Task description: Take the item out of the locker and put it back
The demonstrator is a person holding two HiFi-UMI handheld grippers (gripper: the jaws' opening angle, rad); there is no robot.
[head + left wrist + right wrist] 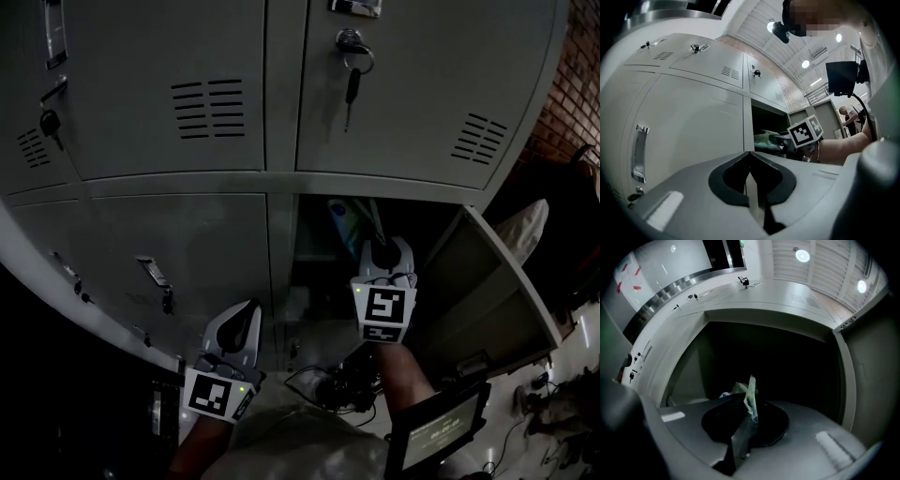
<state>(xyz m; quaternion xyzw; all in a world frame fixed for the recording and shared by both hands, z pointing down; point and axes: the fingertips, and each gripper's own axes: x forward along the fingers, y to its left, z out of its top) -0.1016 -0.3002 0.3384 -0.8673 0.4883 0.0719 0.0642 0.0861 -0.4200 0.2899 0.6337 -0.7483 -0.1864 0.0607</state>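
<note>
A lower locker compartment [317,246] stands open, dark inside, with its door [487,281] swung out to the right. My right gripper [380,244] is at the mouth of the compartment, shut on a thin green and white packet [351,223]. In the right gripper view the packet's edge [751,397] sticks up from the closed right gripper [749,412], with the dark compartment behind it. My left gripper [249,309] hangs lower left in front of a closed locker door, shut with nothing in it [750,172]. The left gripper view shows the packet [766,139] at the opening.
Closed grey lockers fill the wall; a key [352,73] hangs in the upper right door's lock. A handle [640,152] is on the closed door to the left. A small screen [441,429] and cables [328,384] lie near the floor below.
</note>
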